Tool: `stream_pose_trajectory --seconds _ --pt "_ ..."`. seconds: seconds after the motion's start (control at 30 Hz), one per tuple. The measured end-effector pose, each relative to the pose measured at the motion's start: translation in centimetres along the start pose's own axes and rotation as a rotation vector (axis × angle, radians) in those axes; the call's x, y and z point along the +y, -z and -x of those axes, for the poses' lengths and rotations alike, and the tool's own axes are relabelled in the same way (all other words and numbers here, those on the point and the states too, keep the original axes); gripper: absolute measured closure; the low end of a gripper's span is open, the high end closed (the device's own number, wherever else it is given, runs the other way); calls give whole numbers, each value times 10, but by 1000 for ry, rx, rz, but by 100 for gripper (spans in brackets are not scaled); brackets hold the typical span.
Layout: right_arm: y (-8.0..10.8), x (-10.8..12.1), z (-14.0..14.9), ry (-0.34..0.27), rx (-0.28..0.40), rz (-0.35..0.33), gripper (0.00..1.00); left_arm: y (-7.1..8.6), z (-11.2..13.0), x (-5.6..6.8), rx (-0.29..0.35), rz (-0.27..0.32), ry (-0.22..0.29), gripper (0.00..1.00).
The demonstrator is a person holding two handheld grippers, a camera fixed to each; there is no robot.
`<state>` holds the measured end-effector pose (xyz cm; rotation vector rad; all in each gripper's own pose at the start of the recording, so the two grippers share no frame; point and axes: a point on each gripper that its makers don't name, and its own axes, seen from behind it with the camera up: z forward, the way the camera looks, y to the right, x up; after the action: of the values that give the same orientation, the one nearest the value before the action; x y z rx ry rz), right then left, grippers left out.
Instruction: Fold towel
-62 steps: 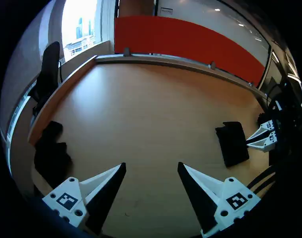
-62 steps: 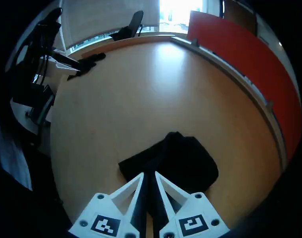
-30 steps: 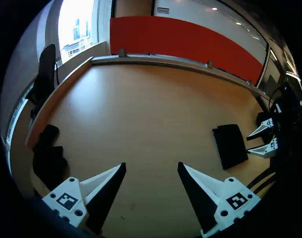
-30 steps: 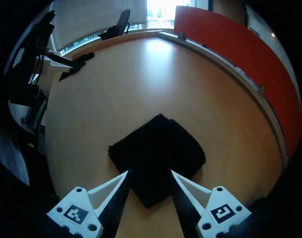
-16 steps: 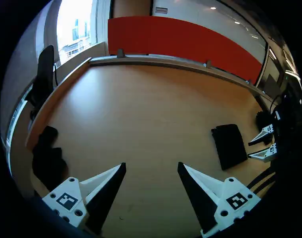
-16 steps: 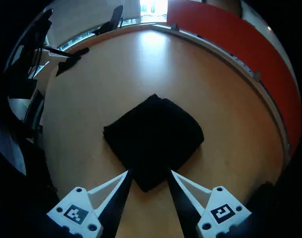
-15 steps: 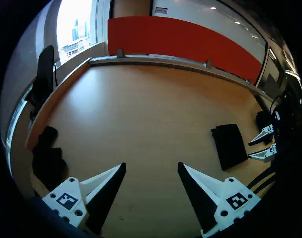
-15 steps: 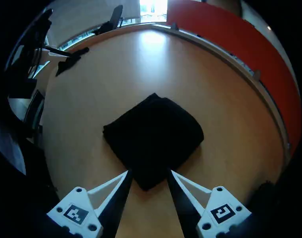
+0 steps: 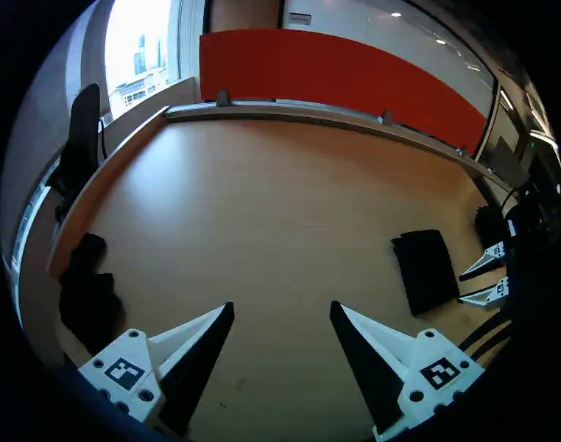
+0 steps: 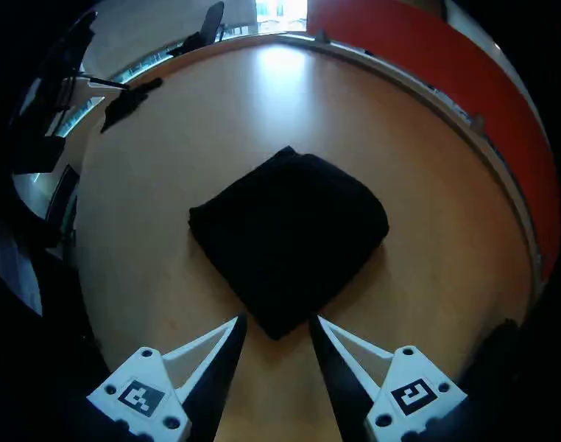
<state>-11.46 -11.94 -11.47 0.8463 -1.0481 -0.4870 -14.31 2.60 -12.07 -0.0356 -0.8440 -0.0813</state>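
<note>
A black towel lies folded into a compact square on the wooden table, flat and free of any hold. My right gripper stands open just short of the towel's near corner, fingers either side of it without touching. In the left gripper view the same towel lies at the far right, with the right gripper open beside it. My left gripper hovers open over bare table, well away from the towel, nothing between its fingers.
A heap of black cloth sits at the table's left edge, also seen as dark cloth. A red partition runs along the far edge. An office chair stands by the window. Dark equipment and cables crowd the right side.
The right gripper opened and let go of the towel, then drew back a little. The towel now lies flat and folded. The left gripper has barely moved.
</note>
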Motion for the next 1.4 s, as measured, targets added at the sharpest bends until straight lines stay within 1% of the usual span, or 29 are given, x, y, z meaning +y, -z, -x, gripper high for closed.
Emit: stream_pose_trajectory --seconds 0.2,0.33,0.57,0.67,0.8,0.93,1.07,1.4 --pt "-4 -2 8 -10 -16 -3 36 0 1 0 -1 0 -2 3" --pt "-4 -2 11 -16 -23 -3 38 0 2 1 -3 2 0 3" --pt "-7 -3 14 -28 -31 -7 54 0 2 0 -3 3 2 3" --pt "-8 -3 14 -33 -33 -6 59 0 2 0 -3 3 2 3" --pt "-7 -1 15 -44 -31 -2 71 0 2 0 -3 4 2 3" --pt "-6 -1 16 -52 -31 -5 81 0 2 0 -3 4 2 3" --pt "-5 -1 15 -53 -25 -1 95 0 3 0 -5 4 1 3" --pt "-2 0 11 -56 -10 14 96 -1 7 2 -9 11 2 3"
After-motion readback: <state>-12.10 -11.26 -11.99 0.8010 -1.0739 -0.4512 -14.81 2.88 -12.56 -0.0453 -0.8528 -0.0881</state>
